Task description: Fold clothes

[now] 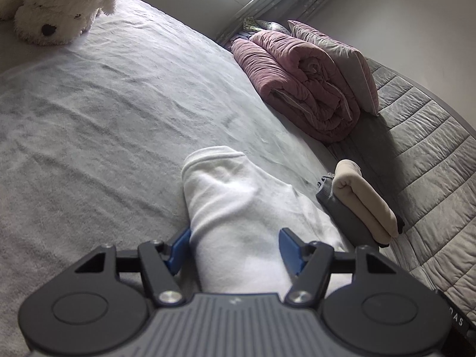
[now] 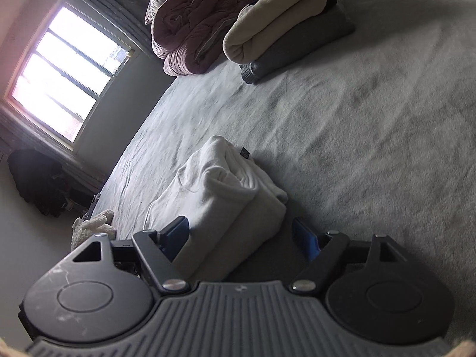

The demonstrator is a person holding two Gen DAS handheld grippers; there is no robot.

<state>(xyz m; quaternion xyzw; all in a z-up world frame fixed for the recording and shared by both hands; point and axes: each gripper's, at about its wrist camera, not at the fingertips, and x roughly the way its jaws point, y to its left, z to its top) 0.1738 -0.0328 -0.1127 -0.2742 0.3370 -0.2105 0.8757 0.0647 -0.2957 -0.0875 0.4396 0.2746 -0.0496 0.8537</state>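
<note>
on the grey bed, near its quilted edge, we have the white garment folded into a thick bundle, well short of the beige and grey folded stack. our left tongs straddle it, blue pads either side; whether they press the cloth we cannot tell. our right tongs stand wide, one pad against the bundle's side and the other clear of it, so nothing is held there. we judge the fold is nearly done; the good way on is to close both tongs evenly on the full thickness, low at the bundle's end, so layers do not slip when we carry it to the stack. both tongs point slightly down along the bundle, the right one rolled sideways. a pink quilt and plush dog lie further off.
</note>
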